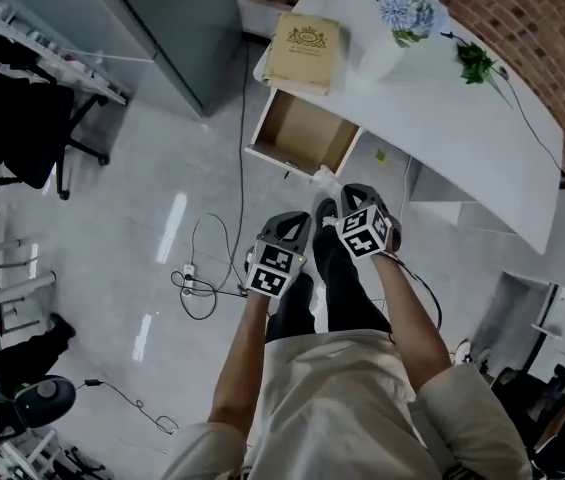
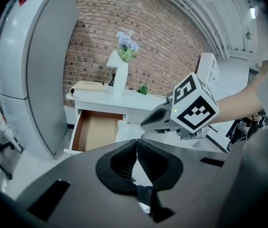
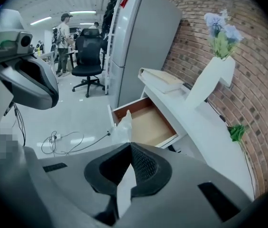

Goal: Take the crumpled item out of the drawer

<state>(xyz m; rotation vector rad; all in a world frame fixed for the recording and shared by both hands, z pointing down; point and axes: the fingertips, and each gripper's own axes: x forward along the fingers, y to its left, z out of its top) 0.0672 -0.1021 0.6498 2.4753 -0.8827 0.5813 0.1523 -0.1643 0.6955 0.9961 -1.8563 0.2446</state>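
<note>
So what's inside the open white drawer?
The white drawer shows only a bare brown floor. The crumpled white item in the right tongs covers its front corner.

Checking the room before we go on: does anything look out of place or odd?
The desk drawer stands pulled open, its bottom bare. The right gripper is shut on the crumpled white item in front of it. A cable lies in loose loops on the floor.

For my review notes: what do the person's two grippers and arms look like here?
Both the left gripper and right gripper have smooth grey shells and black, ribbed jaw pads tapering to a point. Each carries a white cube printed with black square markers. The forearms are bare; a light beige short-sleeved top covers the upper arms.
</note>
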